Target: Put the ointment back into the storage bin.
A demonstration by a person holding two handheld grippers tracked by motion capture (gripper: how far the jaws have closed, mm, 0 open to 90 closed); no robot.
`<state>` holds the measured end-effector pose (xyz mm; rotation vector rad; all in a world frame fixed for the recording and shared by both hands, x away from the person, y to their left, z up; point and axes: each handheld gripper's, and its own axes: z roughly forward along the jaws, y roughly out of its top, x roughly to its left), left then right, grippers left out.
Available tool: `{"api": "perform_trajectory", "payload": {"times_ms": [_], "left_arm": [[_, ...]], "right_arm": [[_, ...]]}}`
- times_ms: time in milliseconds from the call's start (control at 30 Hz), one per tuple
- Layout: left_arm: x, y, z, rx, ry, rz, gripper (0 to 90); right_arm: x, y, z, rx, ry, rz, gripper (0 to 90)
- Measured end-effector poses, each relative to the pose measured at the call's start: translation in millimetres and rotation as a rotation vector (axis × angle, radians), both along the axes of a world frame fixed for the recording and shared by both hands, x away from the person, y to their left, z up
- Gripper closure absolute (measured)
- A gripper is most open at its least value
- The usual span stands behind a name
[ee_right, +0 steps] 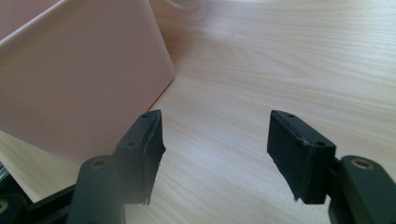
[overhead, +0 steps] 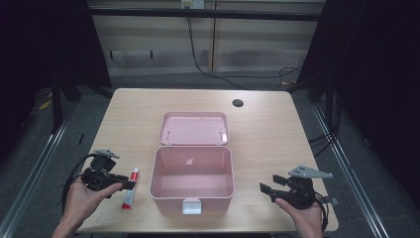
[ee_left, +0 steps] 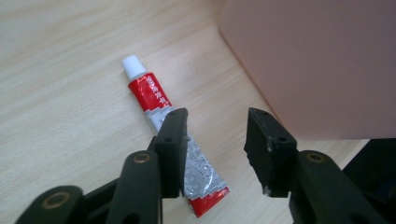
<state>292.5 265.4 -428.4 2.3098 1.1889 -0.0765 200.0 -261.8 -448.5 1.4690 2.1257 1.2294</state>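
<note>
— Black jaws of the left gripper [ee_left: 212,140] stand apart over the tube [ee_left: 175,140], holding nothing?
— Yes. Red-and-silver tube, white cap, lies on the table [overhead: 129,119] beside the pink box [overhead: 192,179]; its print is unreadable.
— Right gripper [ee_right: 215,154]?
— Spread, empty, near the box.

both the left claw [overhead: 130,185] and right claw [overhead: 265,191] are black, with brass-coloured pivot rivets, grey three-cornered top plates and trailing black cables.
</note>
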Motion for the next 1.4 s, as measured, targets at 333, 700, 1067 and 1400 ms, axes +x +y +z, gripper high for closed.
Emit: {"api": "perform_trajectory", "payload": {"times_ms": [333, 700, 1067, 1400], "left_arm": [[12.2, -1.9, -13.3, 0.046, 0.050, 0.058, 59.3], [25.3, -7.7, -25.0, 0.100, 0.088, 0.075, 59.3], [30.3, -13.4, -35.1, 0.154, 0.115, 0.079, 60.9], [29.9, -19.8, -38.6, 0.205, 0.107, 0.051, 65.5]], "right_arm": [[3.1, 1.3, -1.9, -0.002, 0.018, 0.013, 35.0], [4.2, -0.2, -4.0, 0.029, 0.041, 0.018, 34.6], [4.2, -1.0, -4.5, 0.045, 0.049, 0.019, 34.4], [5.1, -1.8, -5.7, 0.065, 0.064, 0.016, 34.3]]}}
